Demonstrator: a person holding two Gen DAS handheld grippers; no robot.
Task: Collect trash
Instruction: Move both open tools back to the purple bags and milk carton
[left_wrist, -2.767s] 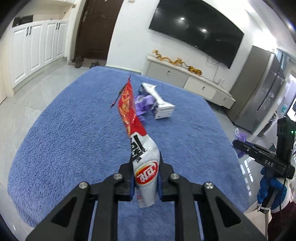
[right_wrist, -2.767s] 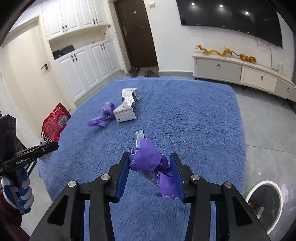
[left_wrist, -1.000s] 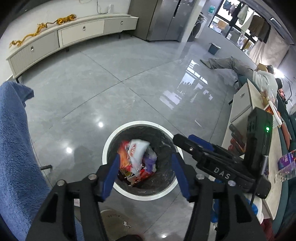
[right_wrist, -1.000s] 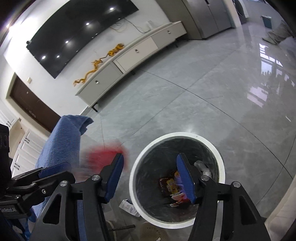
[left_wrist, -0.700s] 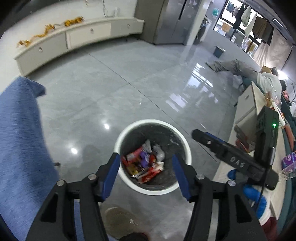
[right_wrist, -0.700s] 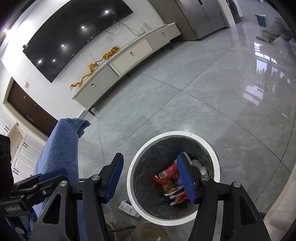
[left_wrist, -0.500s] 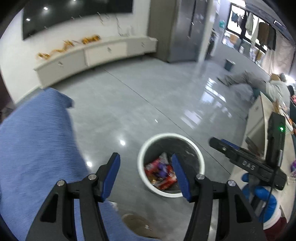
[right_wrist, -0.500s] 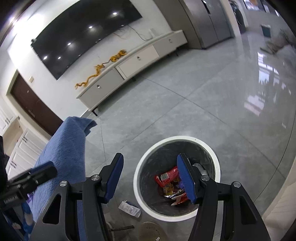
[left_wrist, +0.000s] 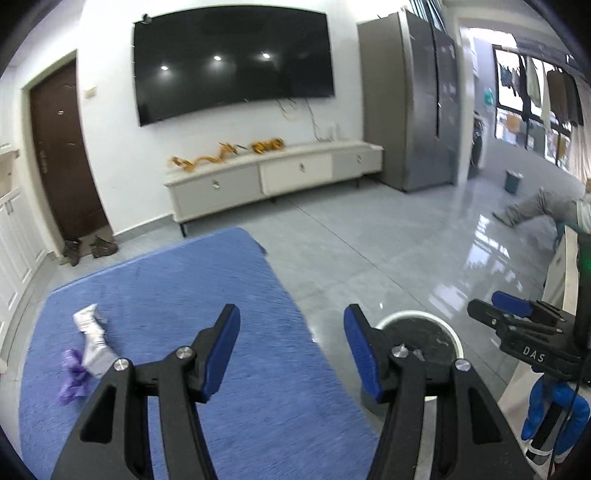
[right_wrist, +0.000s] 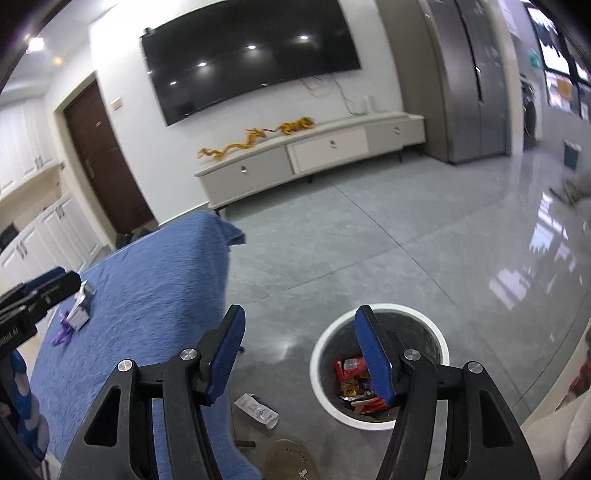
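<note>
**Both grippers empty, two bits of trash left on the blue cover**

The left hand-held gripper (left_wrist: 291, 328) has its blue pads spread with nothing between them, and it's looking out over the blue fuzzy cover (left_wrist: 207, 295). Same deal with the right hand-held gripper (right_wrist: 299, 332): spread wide, nothing in it, sitting over the gap between the cover's edge and the trash bin (right_wrist: 321, 373).

The bin is white-rimmed with a dark liner, standing on the grey tile floor (right_wrist: 369, 240) just off the cover's right edge. There's a pile of wrappers (right_wrist: 351, 384) in it, red and orange ones mostly.

Still lying on the cover: a silvery-white crumpled packet (left_wrist: 92, 343) and a purple wrapper (left_wrist: 72, 376) touching its lower end, both well off to the left side. Nothing sits between them and the left gripper, just open fabric.

Also a small white packet (right_wrist: 256, 404) is lying on the floor near the bin, by the cover's hanging edge, with a round tan mat (right_wrist: 290, 461) below it. Background has a wall TV (left_wrist: 232, 59), a low white cabinet (left_wrist: 273, 177) and a dark door (left_wrist: 62, 155).
</note>
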